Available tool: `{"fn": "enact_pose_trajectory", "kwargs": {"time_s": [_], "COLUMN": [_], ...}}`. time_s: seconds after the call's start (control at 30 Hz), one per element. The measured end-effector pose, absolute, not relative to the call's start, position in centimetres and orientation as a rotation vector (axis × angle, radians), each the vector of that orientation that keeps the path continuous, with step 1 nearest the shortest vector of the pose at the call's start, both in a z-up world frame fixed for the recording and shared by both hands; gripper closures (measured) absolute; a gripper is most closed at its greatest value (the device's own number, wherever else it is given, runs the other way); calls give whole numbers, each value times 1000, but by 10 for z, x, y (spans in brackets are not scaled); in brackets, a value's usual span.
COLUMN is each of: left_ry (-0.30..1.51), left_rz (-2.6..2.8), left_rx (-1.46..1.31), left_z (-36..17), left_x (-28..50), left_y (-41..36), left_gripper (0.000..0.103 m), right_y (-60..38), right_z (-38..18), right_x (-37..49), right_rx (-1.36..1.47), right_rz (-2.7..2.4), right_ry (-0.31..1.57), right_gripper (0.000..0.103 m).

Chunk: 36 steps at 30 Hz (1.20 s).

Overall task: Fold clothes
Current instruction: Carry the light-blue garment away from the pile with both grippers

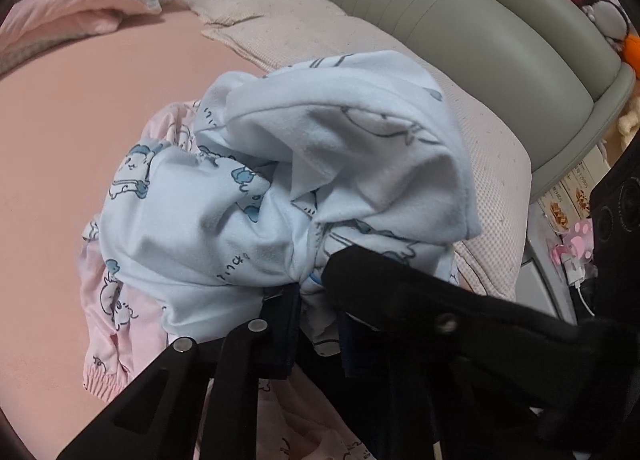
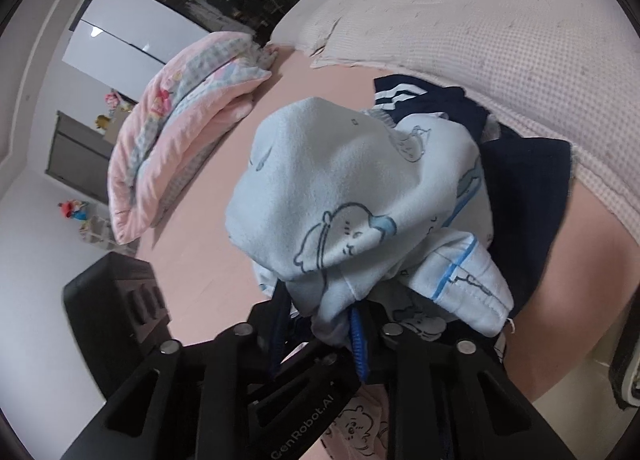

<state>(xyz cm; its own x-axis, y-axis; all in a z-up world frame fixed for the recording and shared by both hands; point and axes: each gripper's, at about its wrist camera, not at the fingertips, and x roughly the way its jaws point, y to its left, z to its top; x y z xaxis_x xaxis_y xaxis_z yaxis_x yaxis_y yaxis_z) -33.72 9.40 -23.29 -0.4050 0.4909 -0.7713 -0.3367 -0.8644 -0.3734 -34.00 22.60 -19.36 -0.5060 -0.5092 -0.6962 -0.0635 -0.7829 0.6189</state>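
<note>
On the pink bed [image 1: 80,140] we pinch the blue garment [image 1: 280,164] with both grippers, left [image 1: 308,288] and right [image 2: 344,312]; next, from six o'clock, we'd spread it flat.

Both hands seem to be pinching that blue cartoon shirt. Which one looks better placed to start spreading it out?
Probably the right gripper: it pinches the light blue garment at a stitched hem edge. The left gripper clamps a crumpled bunch.

The lettering "GenRobot.AI" runs along the black body of the right tool [image 2: 338,314], at six o'clock in the right wrist view. Small print on the light blue garment [image 1: 280,180] and on the boxes [image 1: 568,196] at three o'clock is too small to read.
</note>
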Motion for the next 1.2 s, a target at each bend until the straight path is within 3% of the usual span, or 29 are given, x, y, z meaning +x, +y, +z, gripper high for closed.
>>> {"fn": "enact_pose_trajectory", "kwargs": {"time_s": [0.2,0.3,0.57,0.8,0.9,1.2], "left_ry": [-226,-249,-248,-284,-301,-328], "left_rz": [2276,2279,2344,2372,2383,2460], "left_rx": [-1296,-1268,-1092,-1037,-1009,-907], "left_z": [-226,-200,-171,-159,-142,-112], "left_x": [-328,-272,-265,-314,-276,-267], "left_y": [89,82,69,67,54,19], "left_gripper": [90,91,93,94,94,94], "right_y": [221,217,201,188,181,148], "right_z": [-185,-176,-132,-113,-105,-70], "right_x": [-337,-334,-321,-310,-306,-297], "right_rx": [1369,1348,1237,1193,1169,1077], "right_rz": [-2404,-2432,-2531,-2573,-2580,-2574], "right_ry": [-805,-749,-590,-515,-499,-392], "right_gripper": [84,85,91,93,93,93]}}
